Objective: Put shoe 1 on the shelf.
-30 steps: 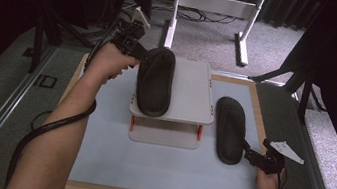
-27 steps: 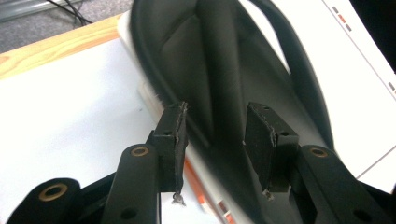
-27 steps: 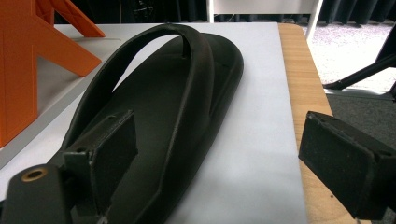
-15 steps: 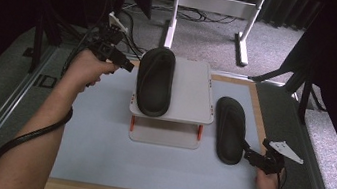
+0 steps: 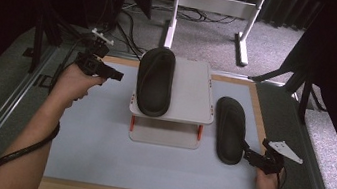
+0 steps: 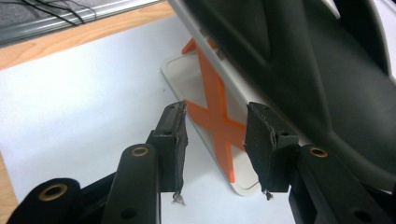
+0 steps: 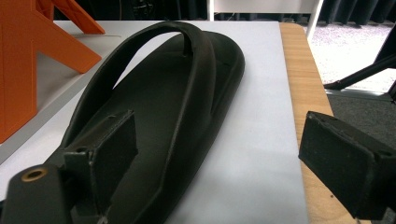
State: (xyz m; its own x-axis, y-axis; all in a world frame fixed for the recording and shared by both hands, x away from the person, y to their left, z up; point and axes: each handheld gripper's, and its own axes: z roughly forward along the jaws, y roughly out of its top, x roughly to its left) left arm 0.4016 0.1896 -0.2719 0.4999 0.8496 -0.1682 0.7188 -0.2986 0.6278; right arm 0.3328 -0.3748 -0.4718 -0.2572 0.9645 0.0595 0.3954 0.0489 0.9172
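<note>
Black left gripper at left edge of white mat, jaws apart and empty, aimed at small grey stand with orange legs. Black sandal on the stand, lying flat on top. Second sandal on mat just right of stand. Right gripper at its heel, jaws wide apart, inner one over the footbed.

We are looking along the left gripper, whose two black jaws are standing apart with nothing between their pads. Beyond them an orange cross-brace is propping up a pale shelf, and a black sandal is lying on top of it.
</note>
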